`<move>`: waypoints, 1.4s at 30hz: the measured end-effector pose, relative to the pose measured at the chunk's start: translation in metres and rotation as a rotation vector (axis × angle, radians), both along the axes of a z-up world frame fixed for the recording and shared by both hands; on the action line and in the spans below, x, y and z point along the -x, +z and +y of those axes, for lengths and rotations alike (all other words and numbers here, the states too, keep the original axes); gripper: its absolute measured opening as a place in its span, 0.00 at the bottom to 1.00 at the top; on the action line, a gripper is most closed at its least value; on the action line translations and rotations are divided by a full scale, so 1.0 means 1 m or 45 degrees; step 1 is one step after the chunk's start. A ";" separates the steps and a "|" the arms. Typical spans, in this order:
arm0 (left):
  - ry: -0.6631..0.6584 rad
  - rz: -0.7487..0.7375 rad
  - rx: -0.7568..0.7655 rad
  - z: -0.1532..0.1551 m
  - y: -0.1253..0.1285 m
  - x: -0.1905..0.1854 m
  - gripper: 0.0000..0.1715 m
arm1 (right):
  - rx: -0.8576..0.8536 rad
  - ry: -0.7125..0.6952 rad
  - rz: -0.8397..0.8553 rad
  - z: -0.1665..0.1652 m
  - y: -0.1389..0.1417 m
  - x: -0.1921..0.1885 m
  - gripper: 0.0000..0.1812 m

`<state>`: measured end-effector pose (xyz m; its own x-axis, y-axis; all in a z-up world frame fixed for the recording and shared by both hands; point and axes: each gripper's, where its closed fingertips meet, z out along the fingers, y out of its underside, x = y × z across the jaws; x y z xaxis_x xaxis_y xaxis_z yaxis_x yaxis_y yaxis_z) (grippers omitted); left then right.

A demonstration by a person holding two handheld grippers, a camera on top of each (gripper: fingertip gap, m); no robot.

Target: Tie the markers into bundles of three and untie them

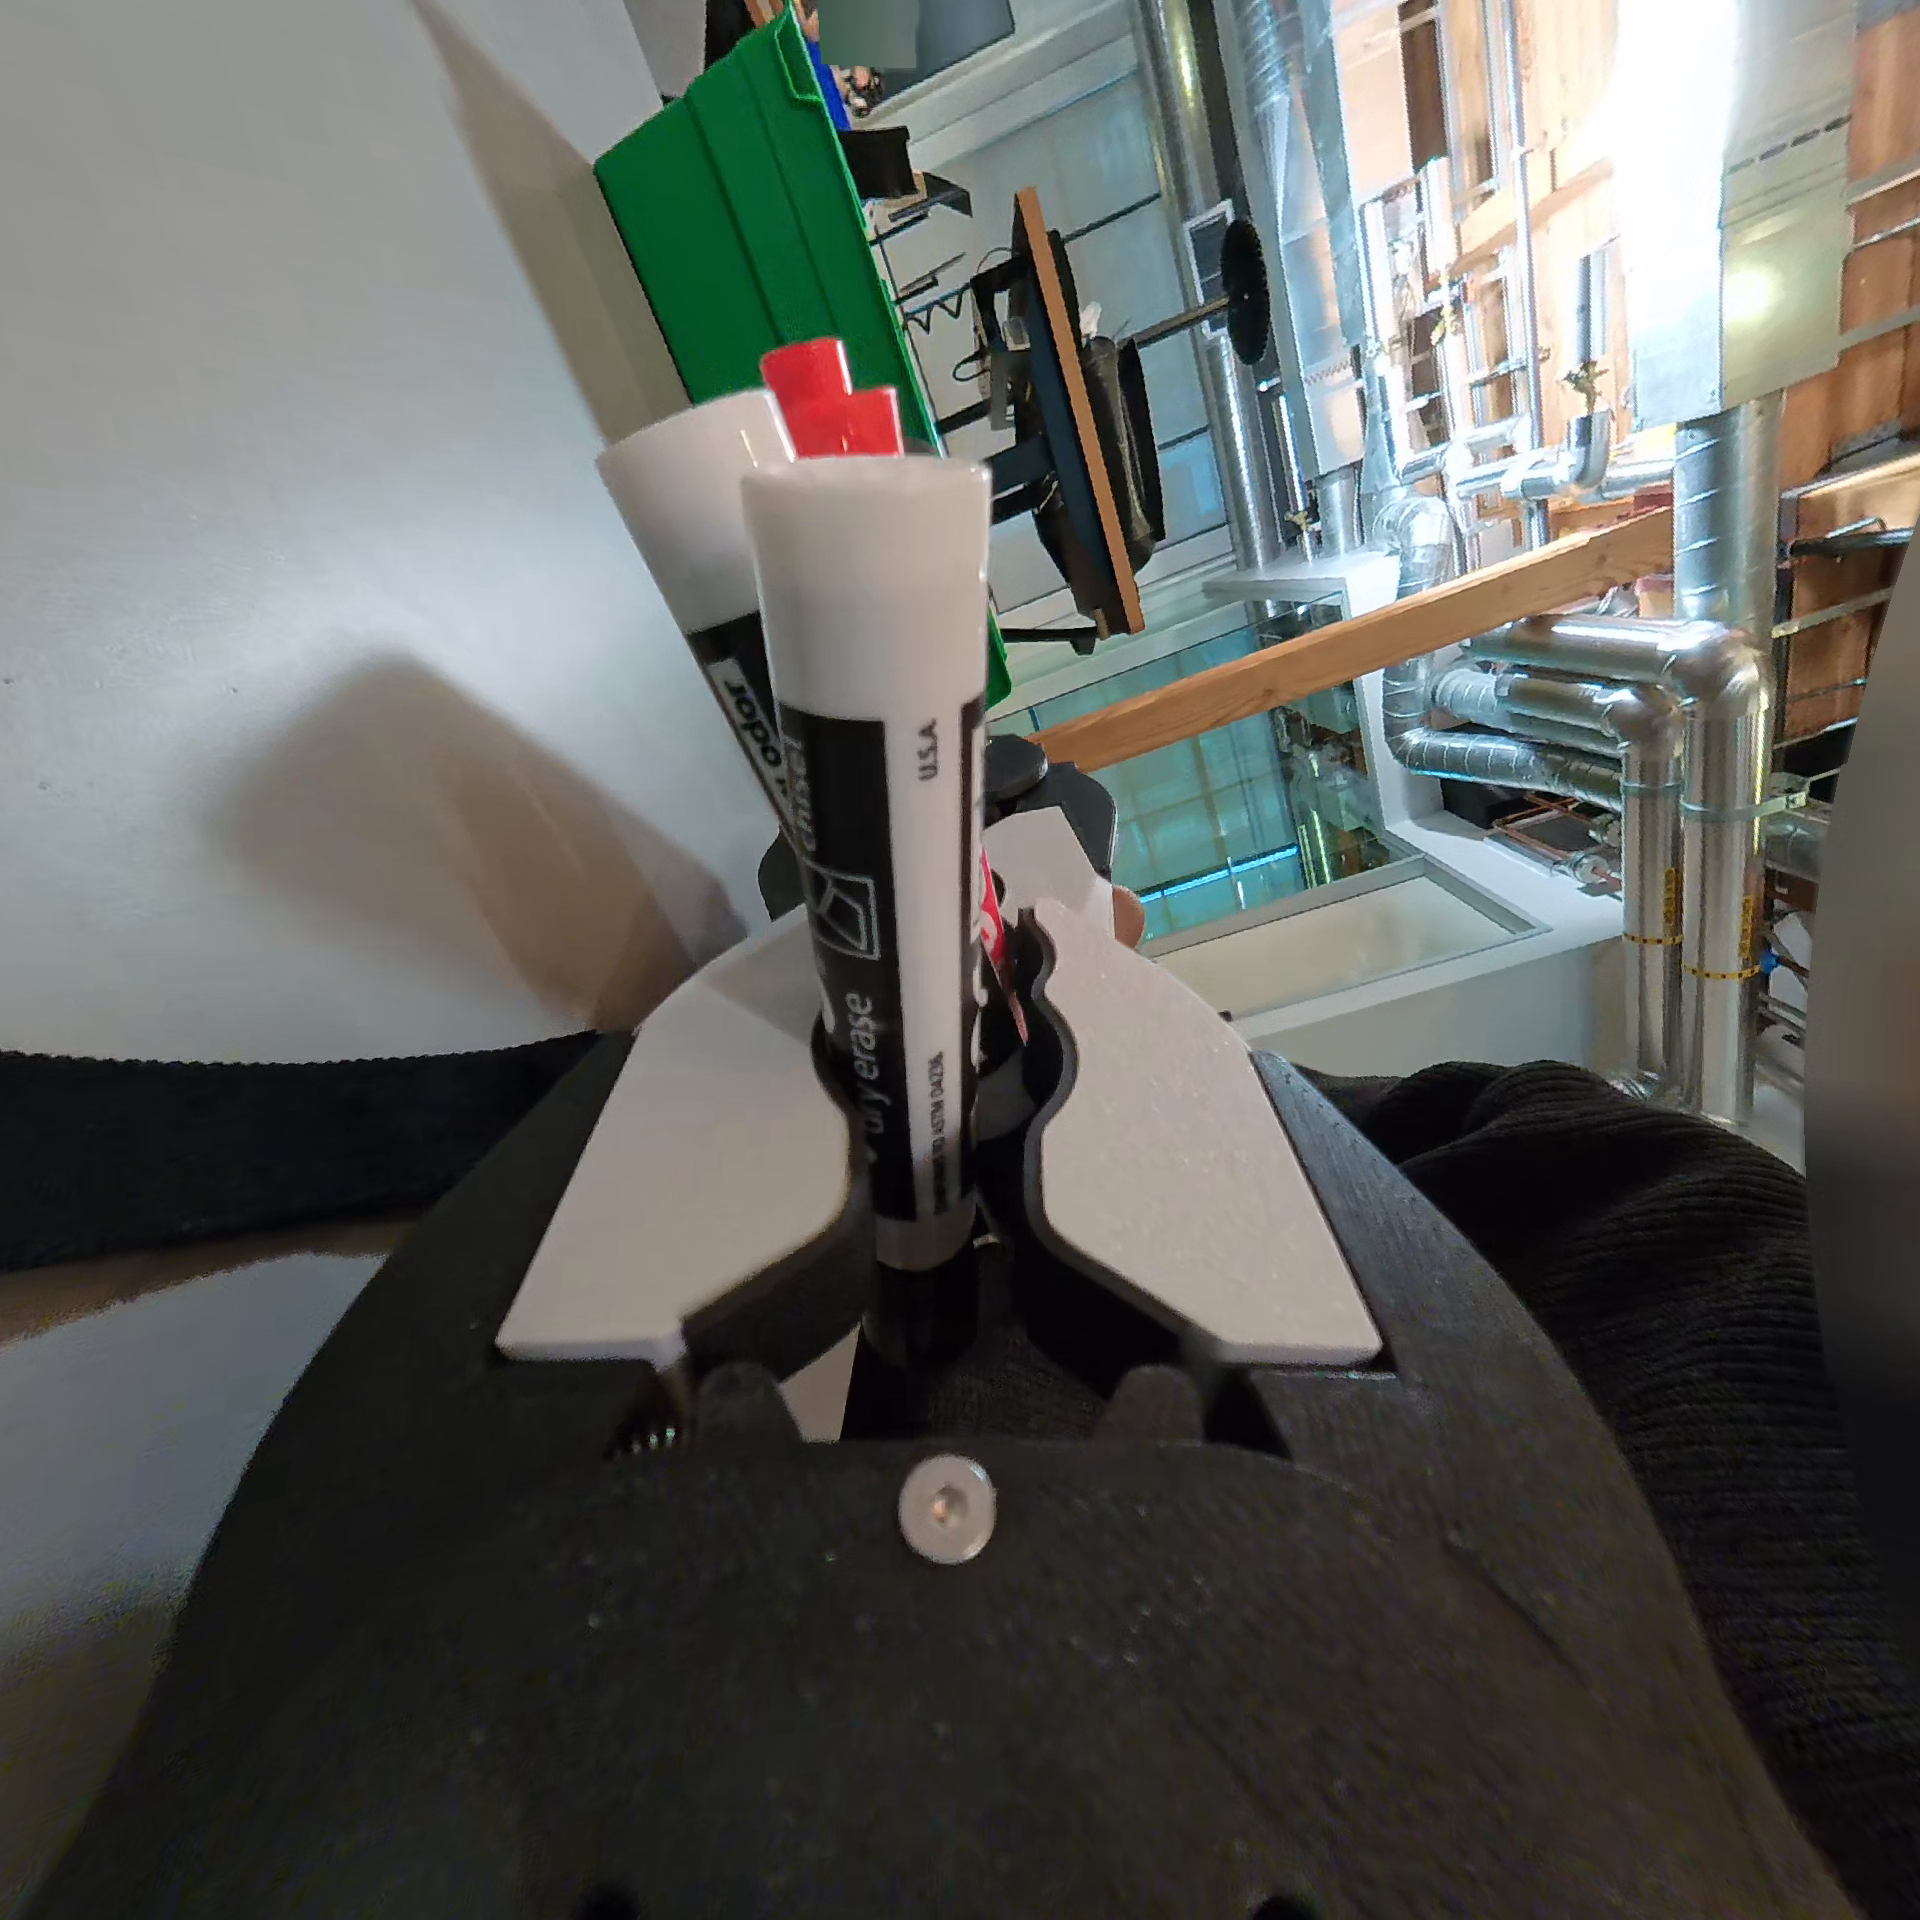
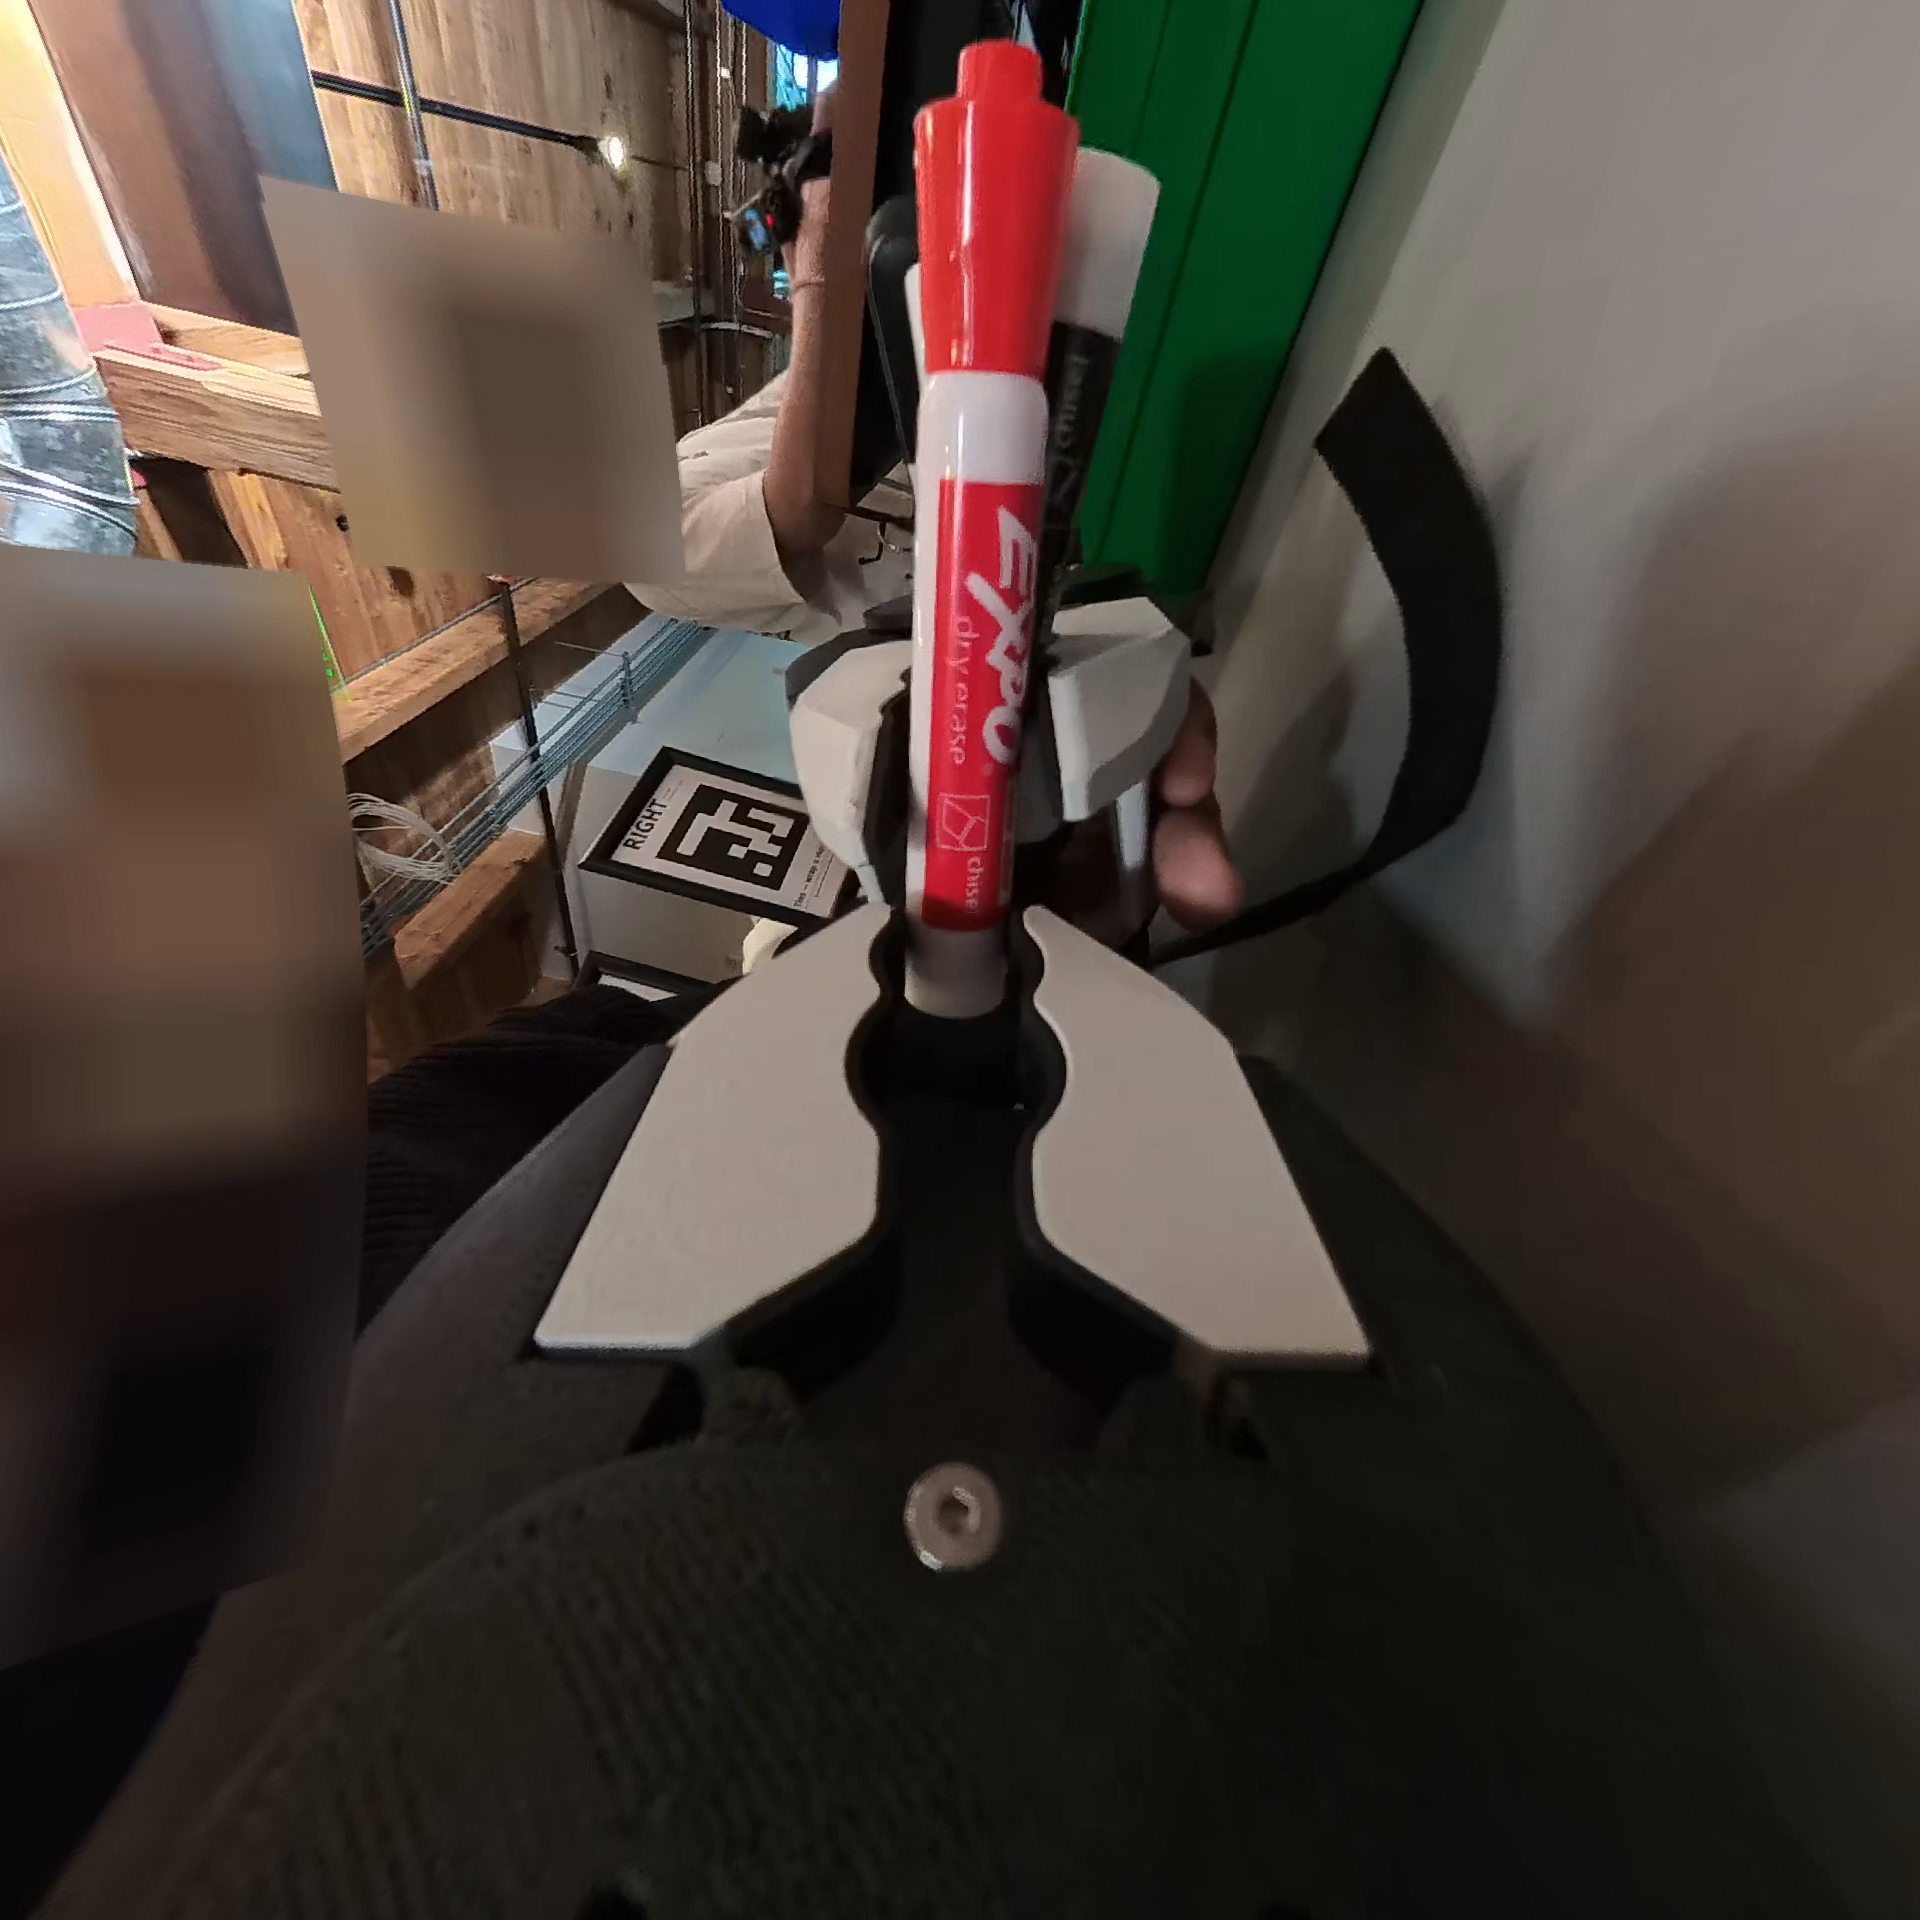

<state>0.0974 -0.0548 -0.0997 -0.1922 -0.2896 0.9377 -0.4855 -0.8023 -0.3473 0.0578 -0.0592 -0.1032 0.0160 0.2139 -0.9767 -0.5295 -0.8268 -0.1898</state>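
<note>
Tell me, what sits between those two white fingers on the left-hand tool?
Markers: the left wrist view shows a black-labelled marker clamped between the left gripper's fingers, with a red marker and another white-ended one behind it.

Left claw (image 1: 940, 1049): black ribbed plastic body, two flat white fingers (image 1: 717, 1164) with wavy inner edges, silver hex screw (image 1: 945, 1509) at centre. Right claw (image 2: 954, 982) same build. Black knit sleeve (image 1: 1621, 1247).

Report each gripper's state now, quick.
Left gripper: shut on the bundle of markers.
Right gripper: shut on the white end of the red marker in the same bundle.
</note>
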 end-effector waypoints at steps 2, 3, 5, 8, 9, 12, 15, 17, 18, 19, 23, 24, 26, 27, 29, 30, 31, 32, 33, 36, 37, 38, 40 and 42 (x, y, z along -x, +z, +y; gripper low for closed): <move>-0.011 -0.001 -0.015 -0.002 0.000 0.000 0.16 | 0.003 0.023 -0.005 -0.002 0.000 0.001 0.10; -0.018 -0.003 -0.021 -0.003 0.000 0.001 0.17 | 0.004 0.034 -0.007 -0.003 0.000 0.002 0.10; -0.042 -0.006 -0.022 -0.006 0.000 0.001 0.17 | 0.008 0.060 -0.012 -0.005 -0.001 0.004 0.10; -0.078 -0.006 -0.002 -0.011 0.001 0.002 0.18 | 0.010 0.088 -0.012 -0.007 -0.002 0.006 0.10; -0.087 -0.007 0.002 -0.012 0.001 0.003 0.18 | 0.010 0.095 -0.012 -0.008 -0.002 0.007 0.10; -0.105 0.000 -0.002 -0.014 0.000 0.003 0.17 | 0.011 0.115 -0.012 -0.009 -0.002 0.008 0.10; -0.122 0.003 -0.003 -0.017 0.000 0.004 0.16 | 0.012 0.133 -0.010 -0.011 -0.002 0.009 0.10; -0.130 0.002 0.009 -0.017 0.000 0.004 0.16 | 0.014 0.140 -0.002 -0.011 -0.002 0.010 0.10; -0.135 0.002 0.016 -0.018 0.000 0.004 0.16 | 0.015 0.144 0.002 -0.012 -0.002 0.010 0.10; -0.134 0.004 0.017 -0.018 0.000 0.004 0.16 | 0.017 0.146 0.004 -0.012 -0.002 0.010 0.10; -0.111 0.016 0.003 -0.015 -0.002 0.003 0.14 | 0.021 0.128 0.005 -0.010 -0.002 0.009 0.10; -0.108 0.016 0.010 -0.014 -0.002 0.003 0.14 | 0.022 0.117 -0.002 -0.009 -0.004 0.008 0.10; -0.099 0.016 0.028 -0.012 -0.001 0.003 0.12 | 0.027 0.093 -0.006 -0.006 -0.005 0.006 0.11; -0.087 0.021 0.025 -0.010 -0.001 0.003 0.12 | 0.027 0.082 -0.001 -0.005 -0.005 0.005 0.11; -0.070 0.031 0.020 -0.007 -0.002 0.002 0.13 | 0.017 0.053 0.017 -0.003 -0.003 0.001 0.14; -0.065 0.032 0.026 -0.006 -0.002 0.002 0.13 | 0.012 0.033 0.020 -0.001 -0.002 -0.003 0.16; -0.057 0.032 0.033 -0.005 -0.002 0.002 0.13 | 0.008 0.013 0.019 0.000 -0.002 -0.006 0.18; -0.049 0.031 0.036 -0.004 -0.002 0.002 0.13 | 0.004 -0.006 0.016 0.002 -0.002 -0.010 0.19; -0.044 0.030 0.034 -0.003 -0.002 0.001 0.13 | -0.001 -0.024 0.015 0.003 -0.001 -0.014 0.19; -0.040 0.029 0.033 -0.003 -0.001 0.001 0.13 | -0.029 -0.086 0.036 0.007 0.003 -0.026 0.21; -0.041 0.028 0.034 -0.003 -0.001 0.001 0.13 | -0.038 -0.108 0.037 0.008 0.005 -0.030 0.21; -0.040 0.028 0.036 -0.003 -0.001 0.001 0.12 | -0.049 -0.127 0.029 0.010 0.005 -0.034 0.21; -0.038 0.032 0.040 -0.002 -0.001 0.001 0.12 | -0.077 -0.171 -0.001 0.012 0.007 -0.040 0.21; -0.034 0.034 0.050 -0.001 -0.002 0.001 0.12 | -0.105 -0.203 -0.030 0.014 0.009 -0.045 0.22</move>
